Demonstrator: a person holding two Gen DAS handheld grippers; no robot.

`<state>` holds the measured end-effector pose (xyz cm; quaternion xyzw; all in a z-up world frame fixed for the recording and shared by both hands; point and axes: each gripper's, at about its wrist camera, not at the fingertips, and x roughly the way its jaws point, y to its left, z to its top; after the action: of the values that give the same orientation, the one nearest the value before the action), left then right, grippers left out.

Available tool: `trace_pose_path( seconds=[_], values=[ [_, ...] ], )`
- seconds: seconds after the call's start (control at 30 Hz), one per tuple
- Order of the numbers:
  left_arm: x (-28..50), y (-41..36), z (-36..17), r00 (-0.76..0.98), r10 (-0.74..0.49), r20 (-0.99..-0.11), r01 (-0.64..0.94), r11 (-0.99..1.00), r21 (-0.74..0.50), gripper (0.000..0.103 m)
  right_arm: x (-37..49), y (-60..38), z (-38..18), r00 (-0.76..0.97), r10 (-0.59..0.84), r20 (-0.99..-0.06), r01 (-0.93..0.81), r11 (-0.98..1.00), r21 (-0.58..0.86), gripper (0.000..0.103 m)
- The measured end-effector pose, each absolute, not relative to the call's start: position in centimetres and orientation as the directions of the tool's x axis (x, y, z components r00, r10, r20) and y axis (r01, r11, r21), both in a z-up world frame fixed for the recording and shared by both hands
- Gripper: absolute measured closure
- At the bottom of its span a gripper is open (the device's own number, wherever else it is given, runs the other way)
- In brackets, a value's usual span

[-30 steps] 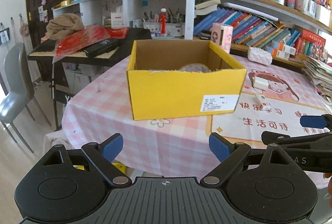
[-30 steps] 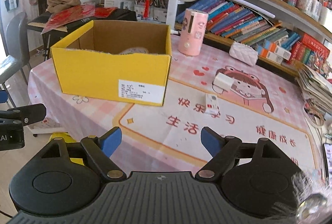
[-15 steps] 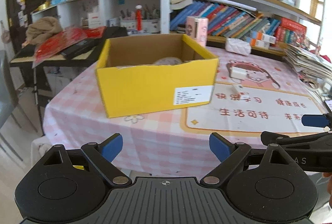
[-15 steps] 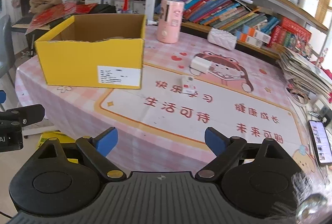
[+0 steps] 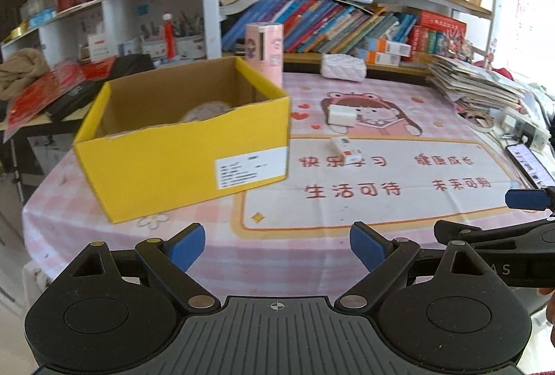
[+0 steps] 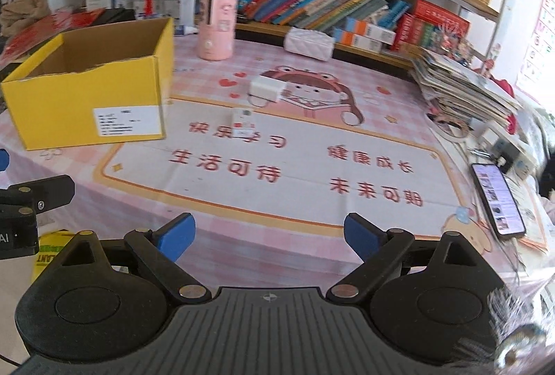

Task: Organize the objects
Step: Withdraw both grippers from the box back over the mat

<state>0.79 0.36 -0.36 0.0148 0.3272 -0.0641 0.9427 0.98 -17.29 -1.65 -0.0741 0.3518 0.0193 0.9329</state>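
An open yellow cardboard box (image 5: 184,149) stands on the left of the pink table (image 5: 347,201), with a pale round object (image 5: 208,109) inside; the box also shows in the right wrist view (image 6: 93,101). A small white and red packet (image 5: 346,149) (image 6: 244,122) and a white charger block (image 5: 341,115) (image 6: 267,87) lie on the mat. A pink cylinder (image 5: 265,54) (image 6: 218,24) stands behind the box. My left gripper (image 5: 275,245) is open and empty at the table's near edge. My right gripper (image 6: 269,234) is open and empty, right of the left one.
A quilted white pouch (image 6: 308,43) lies near the bookshelf (image 6: 347,3). A stack of magazines (image 6: 461,87), a power strip (image 6: 503,146) and a phone (image 6: 496,198) lie on the table's right side. A dark side table with red packets (image 5: 52,90) stands left of the box.
Both grippers have swung to the right, so the box has shifted left in both views and the table's right side has come into view. Both stay open.
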Motion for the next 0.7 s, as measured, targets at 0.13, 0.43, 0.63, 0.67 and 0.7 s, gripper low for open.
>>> trace_pose_path(
  seconds=[0.13,0.43,0.63,0.67,0.7],
  values=[
    [1.5,-0.8,-0.4,0.773,-0.131,-0.621,0.159,0.987,-0.011,0.011,1.4,-18.3,-1.6,0.749,-0.040,-0.661,-0.061,0.990,-0.129,0.008],
    [3.4,-1.8,0.0,0.782,-0.144,-0.607,0.169,0.985,-0.016,0.011,3.2,-19.4,-1.5,0.748,-0.039,-0.663,-0.061,0.990,-0.127,0.003],
    [4.9,-2.5,0.0,0.779,-0.148,-0.610,0.170,0.985,-0.021,0.011,4.7,-19.9,-1.5,0.747,-0.023,-0.664,-0.076,0.990,-0.120,0.002],
    [5.1,-2.6,0.0,0.778,-0.149,-0.610,0.171,0.985,-0.023,0.010,5.0,-20.0,-1.5,0.746,-0.022,-0.665,-0.077,0.990,-0.119,0.002],
    [5.4,-2.7,0.0,0.778,-0.149,-0.611,0.171,0.985,-0.023,0.010,5.3,-20.1,-1.5,0.745,-0.020,-0.666,-0.079,0.990,-0.118,0.002]
  ],
)
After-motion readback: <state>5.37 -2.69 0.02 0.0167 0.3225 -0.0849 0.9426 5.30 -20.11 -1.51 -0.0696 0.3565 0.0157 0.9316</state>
